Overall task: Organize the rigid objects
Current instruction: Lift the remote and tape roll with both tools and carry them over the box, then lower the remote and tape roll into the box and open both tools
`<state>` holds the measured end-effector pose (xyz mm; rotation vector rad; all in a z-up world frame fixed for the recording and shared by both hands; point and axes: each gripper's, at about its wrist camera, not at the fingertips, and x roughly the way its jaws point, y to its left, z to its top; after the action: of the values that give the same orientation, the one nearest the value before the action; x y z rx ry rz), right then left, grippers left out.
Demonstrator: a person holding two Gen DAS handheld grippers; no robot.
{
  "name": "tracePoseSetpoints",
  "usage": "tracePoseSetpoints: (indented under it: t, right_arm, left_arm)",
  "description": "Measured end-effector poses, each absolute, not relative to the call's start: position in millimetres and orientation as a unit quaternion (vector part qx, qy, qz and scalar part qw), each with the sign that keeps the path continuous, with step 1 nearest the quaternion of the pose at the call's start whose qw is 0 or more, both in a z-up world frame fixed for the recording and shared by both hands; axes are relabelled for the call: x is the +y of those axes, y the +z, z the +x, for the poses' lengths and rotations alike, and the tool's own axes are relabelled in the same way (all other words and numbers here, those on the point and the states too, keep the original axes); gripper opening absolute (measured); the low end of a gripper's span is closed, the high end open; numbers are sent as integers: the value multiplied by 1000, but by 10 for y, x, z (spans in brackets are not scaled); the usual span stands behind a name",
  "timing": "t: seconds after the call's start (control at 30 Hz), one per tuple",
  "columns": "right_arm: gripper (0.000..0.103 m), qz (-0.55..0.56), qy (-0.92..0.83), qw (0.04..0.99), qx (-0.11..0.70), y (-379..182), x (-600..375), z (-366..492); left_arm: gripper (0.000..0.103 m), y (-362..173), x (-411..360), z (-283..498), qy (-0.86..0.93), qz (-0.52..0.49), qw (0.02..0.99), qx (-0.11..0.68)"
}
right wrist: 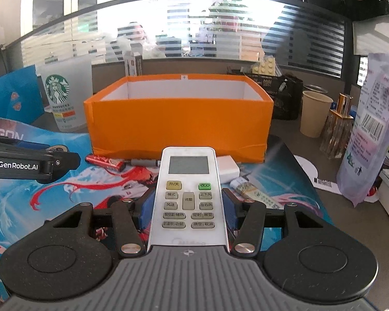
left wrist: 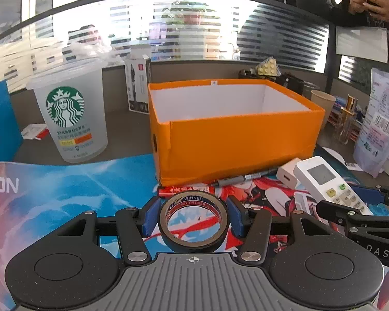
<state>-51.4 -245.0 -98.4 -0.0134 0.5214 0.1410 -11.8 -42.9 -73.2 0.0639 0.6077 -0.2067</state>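
Left wrist view: I go from biggest item down.
Orange box (left wrist: 236, 140): open-topped, just beyond both grippers.
Remote (right wrist: 186, 199): clamped between the right gripper (right wrist: 186, 207) pads, lengthwise, long end sticking out toward the box.
Tape roll (left wrist: 193, 223): pinched by the left gripper (left wrist: 193, 220), standing on edge.
Risk: I judge the remote could pivot or clip the box wall on lifting; the roll's round rim may slip.
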Motion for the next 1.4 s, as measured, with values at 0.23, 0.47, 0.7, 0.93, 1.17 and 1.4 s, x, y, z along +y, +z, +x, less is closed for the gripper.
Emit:
tracePoseSetpoints:
  t: [0.23,0.47,0.7,0.93,1.17,1.4]
  right_arm:
    - [50,-10,74,968,241,-849,-2431,-480]
    - [50,-8,77,973,218,-683,-2436,-424]
    - [50,2,79,977,199,-535,-2475,-345]
    - [50,8,81,981,179,-392,-2499,-234]
    - [50,14,83,983,166,-279,-2519,-94]
    - [50,13,82,984,159,-203,-2572,80]
  left_arm:
    - [53,-589,-392,-82,-97,25,954,283]
    - [53,-458,-380,-42,-93,20,958,271]
    - [53,-295,-381,65,-85,15,963,254]
    - [53,-147,-470,176,-88,11,966,241]
    - [53,-38,-573,316,-91,15,969,231]
    - [53,6,-622,533,-87,15,969,230]
